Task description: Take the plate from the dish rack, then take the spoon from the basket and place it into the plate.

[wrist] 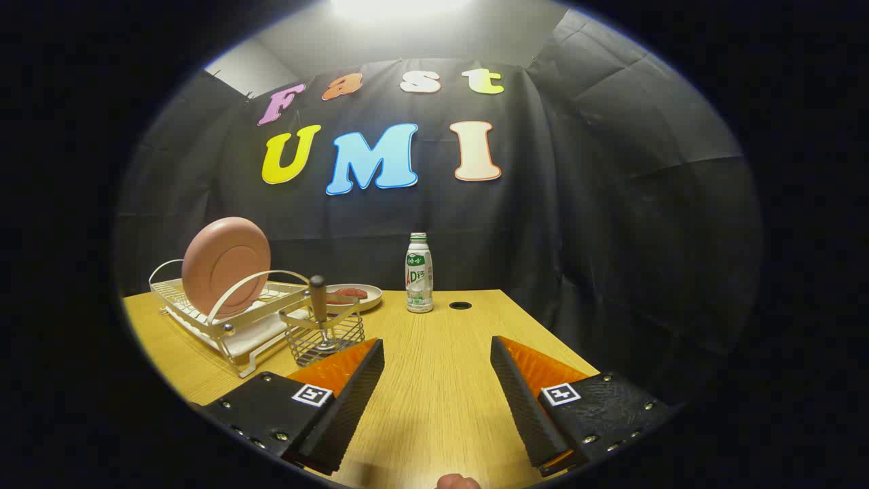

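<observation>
Nearest the camera, the gripper (438,380) hangs low over the light wood-grain desk (434,380) with its two ribbed, wedge-shaped fingers spread wide apart and nothing between them. Beyond the left finger, toward the desk's far left corner, the round, matte pink plate (226,265) stands on edge in the white wire dish rack (224,319), leaning slightly, its flat underside turned to the gripper. Just beside the rack, on the side nearer the desk's middle, the small wire-mesh basket (324,335) holds the spoon (319,309) upright, dark handle up and its long axis near vertical. A shallow pale dish (356,295) with something red on it lies behind the basket, and a white plastic bottle (419,273) stands near the far edge. Reaching the plate probably calls for a swing forward and left.
</observation>
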Motion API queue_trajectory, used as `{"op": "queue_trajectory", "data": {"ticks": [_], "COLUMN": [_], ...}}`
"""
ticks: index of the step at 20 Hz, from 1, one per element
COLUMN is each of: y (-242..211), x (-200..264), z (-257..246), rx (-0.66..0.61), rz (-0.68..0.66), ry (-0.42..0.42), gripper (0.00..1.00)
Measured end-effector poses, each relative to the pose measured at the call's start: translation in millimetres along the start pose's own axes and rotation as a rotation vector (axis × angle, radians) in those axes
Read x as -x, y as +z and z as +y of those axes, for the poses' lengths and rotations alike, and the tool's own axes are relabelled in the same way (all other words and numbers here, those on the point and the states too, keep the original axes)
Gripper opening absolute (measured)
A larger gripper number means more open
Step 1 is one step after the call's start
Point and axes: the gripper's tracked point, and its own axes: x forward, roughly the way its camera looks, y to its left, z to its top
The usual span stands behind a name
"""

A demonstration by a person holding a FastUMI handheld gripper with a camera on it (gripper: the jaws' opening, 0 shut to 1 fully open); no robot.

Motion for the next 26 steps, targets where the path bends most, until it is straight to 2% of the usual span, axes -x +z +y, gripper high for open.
{"op": "queue_trajectory", "data": {"ticks": [3,7,11,15,21,26], "y": [6,34,87,140,177,217], "x": [-28,-40,-18,13,43,48], "z": [-4,-14,-16,5,37,77], "rx": [-0.006,-0.015,0.005,-0.001,0.016,0.043], "rz": [-0.022,-0.036,-0.056,-0.069,-0.01,-0.006], "ry": [-0.014,-0.048,-0.066,-0.05,-0.071,-0.04], "gripper": [0.96,0.96,0.96,0.96,0.96,0.96]}}
